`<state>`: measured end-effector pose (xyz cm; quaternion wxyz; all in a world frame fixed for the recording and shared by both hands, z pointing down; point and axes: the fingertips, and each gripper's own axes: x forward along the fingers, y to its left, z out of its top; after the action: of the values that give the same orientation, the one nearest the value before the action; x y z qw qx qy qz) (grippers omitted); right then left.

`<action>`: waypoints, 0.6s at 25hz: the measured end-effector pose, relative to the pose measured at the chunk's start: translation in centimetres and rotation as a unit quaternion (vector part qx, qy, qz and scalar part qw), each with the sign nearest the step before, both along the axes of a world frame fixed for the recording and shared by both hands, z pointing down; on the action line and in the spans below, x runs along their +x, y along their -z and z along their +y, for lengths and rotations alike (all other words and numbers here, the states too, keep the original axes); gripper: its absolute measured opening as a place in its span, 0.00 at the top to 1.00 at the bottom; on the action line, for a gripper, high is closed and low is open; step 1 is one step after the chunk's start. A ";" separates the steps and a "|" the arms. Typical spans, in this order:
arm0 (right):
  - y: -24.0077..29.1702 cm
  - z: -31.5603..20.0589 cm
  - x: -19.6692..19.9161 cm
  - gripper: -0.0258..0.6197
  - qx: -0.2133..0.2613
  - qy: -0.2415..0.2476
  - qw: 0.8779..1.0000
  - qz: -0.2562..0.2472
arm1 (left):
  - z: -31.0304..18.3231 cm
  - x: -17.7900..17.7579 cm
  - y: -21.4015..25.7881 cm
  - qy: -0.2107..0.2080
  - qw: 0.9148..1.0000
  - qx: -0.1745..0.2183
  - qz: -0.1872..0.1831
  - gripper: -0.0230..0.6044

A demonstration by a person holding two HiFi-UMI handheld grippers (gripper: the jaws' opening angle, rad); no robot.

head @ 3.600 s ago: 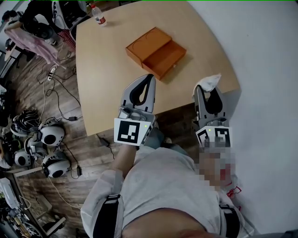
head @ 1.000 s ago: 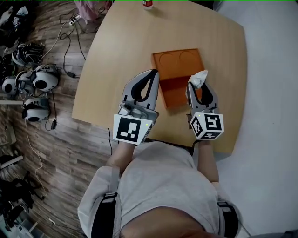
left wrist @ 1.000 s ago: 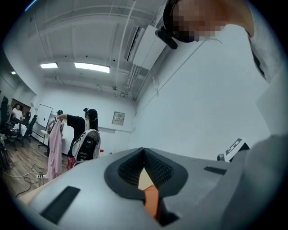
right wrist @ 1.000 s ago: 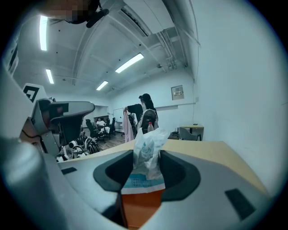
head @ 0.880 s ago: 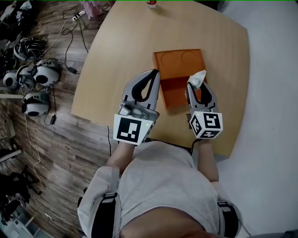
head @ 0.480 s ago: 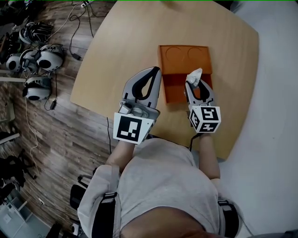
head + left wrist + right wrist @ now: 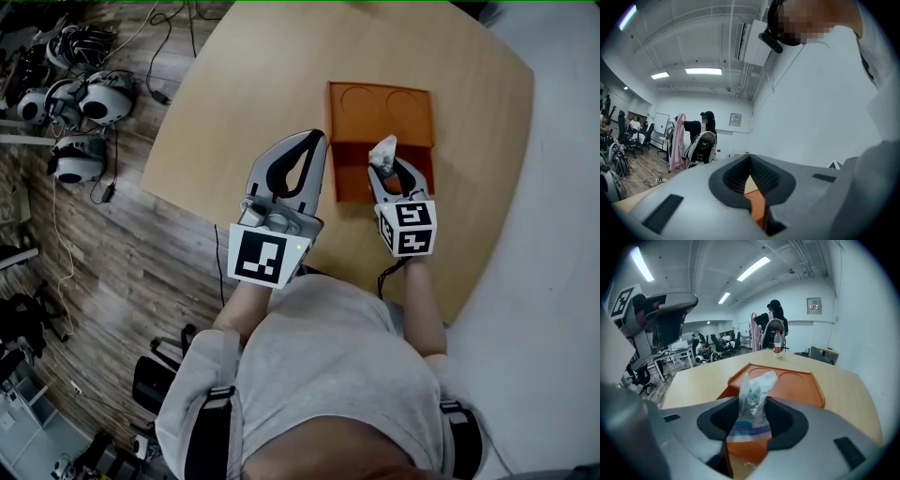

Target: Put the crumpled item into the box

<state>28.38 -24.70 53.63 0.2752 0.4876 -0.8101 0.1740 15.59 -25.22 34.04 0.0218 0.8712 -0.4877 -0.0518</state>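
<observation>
Gripping a crumpled wrapper [image 7: 382, 150], the right gripper [image 7: 385, 169] has both jaws pressed on the lower part of it. The wrapper's twisted white top sticks up past the fingertips. In the right gripper view the wrapper shows clear plastic with a blue and white printed band low down, squeezed between the two dark pads.

From the head view the wrapper sits over the box [image 7: 380, 105], above the pulled-out lower part nearest the person. Whether it touches the box cannot be told. The box is orange, and its top has two round recesses, which lie beyond the wrapper. It rests on a light wooden table [image 7: 253, 84] with rounded corners.

The left gripper [image 7: 317, 141] is just left of the box, over the table. Its fingertips are together and nothing is between them. In the left gripper view only a thin strip of the orange box and the table shows through the loop behind the tips.

Off the table's left edge, headsets [image 7: 80, 98] and cables lie on the plank floor. The right gripper view shows a bottle [image 7: 777, 343] standing at the table's far edge. Behind it stands a person [image 7: 772, 319] in a cap.
</observation>
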 end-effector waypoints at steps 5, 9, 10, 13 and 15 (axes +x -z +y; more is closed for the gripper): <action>-1.6 0.7 -0.4 0.69 -0.040 0.026 0.998 0.032 | 0.3 -0.4 0.0 0.008 1.000 -0.003 -0.003 0.94; -3.0 1.2 -0.9 0.69 -0.070 0.048 0.995 0.057 | 0.3 -0.9 -0.1 0.015 1.000 -0.005 -0.004 0.94; -3.3 1.4 -1.1 0.69 -0.077 0.053 0.994 0.064 | 0.4 -1.1 -0.2 0.017 1.000 -0.006 -0.005 0.94; -4.2 1.7 -1.3 0.68 -0.093 0.065 0.990 0.082 | 0.6 -1.5 -0.3 0.021 1.000 -0.007 -0.006 0.94; -4.7 1.8 -1.3 0.68 -0.099 0.070 0.988 0.091 | 0.7 -1.6 -0.5 0.023 1.000 -0.008 -0.006 0.94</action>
<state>27.05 -22.92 58.31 0.4063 0.4142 -0.7924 0.1883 14.03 -24.56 34.53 0.0247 0.8597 -0.5084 -0.0435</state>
